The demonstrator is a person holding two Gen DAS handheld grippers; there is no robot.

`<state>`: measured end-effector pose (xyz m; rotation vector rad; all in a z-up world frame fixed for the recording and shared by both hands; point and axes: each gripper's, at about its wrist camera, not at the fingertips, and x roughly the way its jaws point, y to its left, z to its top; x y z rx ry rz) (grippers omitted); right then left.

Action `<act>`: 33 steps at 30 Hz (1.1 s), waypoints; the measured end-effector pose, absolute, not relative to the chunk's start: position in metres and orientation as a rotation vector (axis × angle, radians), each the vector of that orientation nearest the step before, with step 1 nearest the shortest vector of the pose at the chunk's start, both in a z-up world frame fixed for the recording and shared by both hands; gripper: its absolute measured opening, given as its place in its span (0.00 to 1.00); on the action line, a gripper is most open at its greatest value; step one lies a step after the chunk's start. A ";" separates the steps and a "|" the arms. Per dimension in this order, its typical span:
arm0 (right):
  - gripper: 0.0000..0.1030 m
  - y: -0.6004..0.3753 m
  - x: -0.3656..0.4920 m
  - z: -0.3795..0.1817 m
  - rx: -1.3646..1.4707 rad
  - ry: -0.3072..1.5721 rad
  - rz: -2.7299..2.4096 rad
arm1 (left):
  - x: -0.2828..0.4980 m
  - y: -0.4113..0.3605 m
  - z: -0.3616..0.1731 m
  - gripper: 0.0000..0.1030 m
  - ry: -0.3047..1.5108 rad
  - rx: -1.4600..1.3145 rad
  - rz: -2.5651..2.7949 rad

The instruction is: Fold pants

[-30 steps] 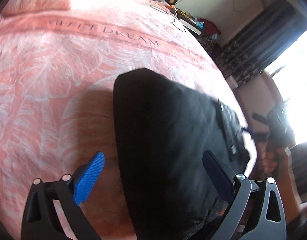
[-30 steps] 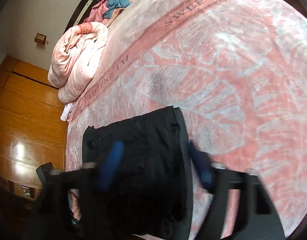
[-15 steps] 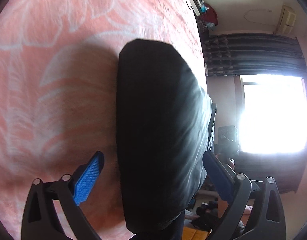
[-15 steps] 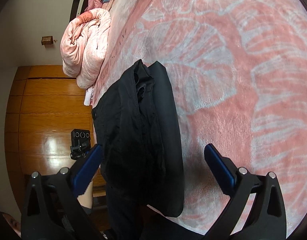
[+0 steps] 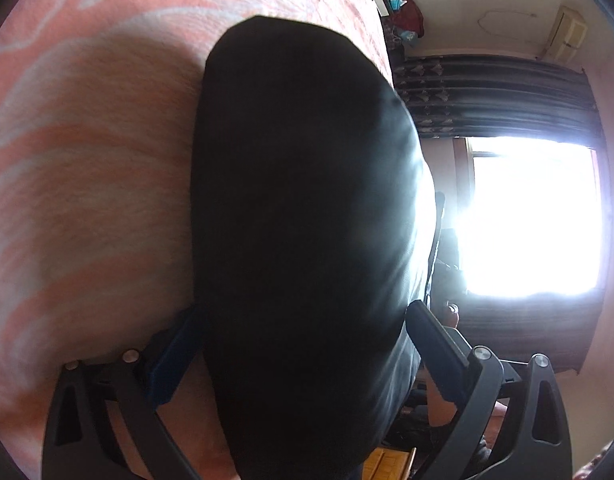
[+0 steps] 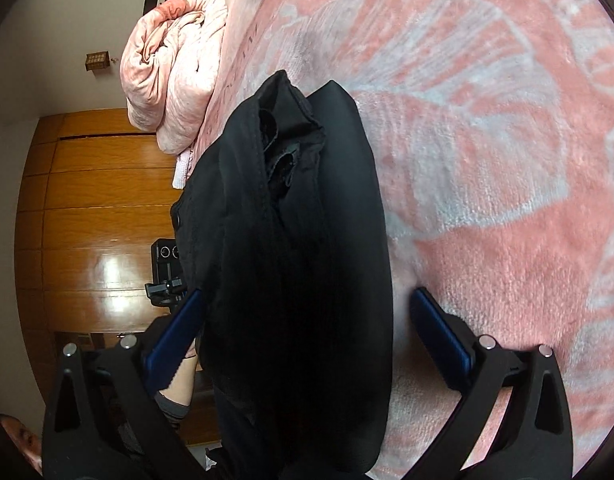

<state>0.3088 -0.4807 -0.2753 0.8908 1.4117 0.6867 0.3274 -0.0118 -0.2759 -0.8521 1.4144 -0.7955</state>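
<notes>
The black pants (image 5: 307, 200) lie folded into a thick bundle near the edge of the pink bed blanket (image 5: 87, 184). In the left wrist view the bundle's smooth folded side fills the middle, and my left gripper (image 5: 307, 340) is open with the cloth running between its blue pads (image 5: 175, 356). In the right wrist view the pants (image 6: 299, 280) show stacked layers and a loose crumpled end (image 6: 287, 140) at the far side. My right gripper (image 6: 307, 336) is also open and straddles the near end of the bundle.
A rolled pink quilt (image 6: 175, 68) sits at the far end of the bed. Beyond the bed edge are a wooden wardrobe (image 6: 87, 220), a small camera on a stand (image 6: 165, 256), dark curtains (image 5: 495, 96) and a bright window (image 5: 527, 216).
Both grippers have dropped low and moved in on the bundle from opposite sides. The pants now sit between each pair of fingers. Finger spacing has stayed wide.
</notes>
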 end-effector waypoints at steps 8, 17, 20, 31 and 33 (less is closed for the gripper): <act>0.98 -0.454 0.312 -0.273 0.873 1.392 0.777 | 0.322 -0.030 -0.276 0.96 1.408 -0.840 -0.834; 0.56 -0.446 0.300 -0.245 0.789 1.339 0.786 | 0.316 -0.041 -0.256 0.43 1.347 -0.786 -0.805; 0.51 -0.440 0.305 -0.228 0.774 1.315 0.800 | 0.315 -0.043 -0.242 0.40 1.326 -0.764 -0.793; 0.49 -0.350 0.394 -0.188 0.650 1.299 0.859 | 0.370 0.031 -0.197 0.38 1.242 -0.751 -0.697; 0.49 -0.327 0.417 -0.192 0.631 1.314 0.861 | 0.392 0.054 -0.198 0.38 1.246 -0.755 -0.668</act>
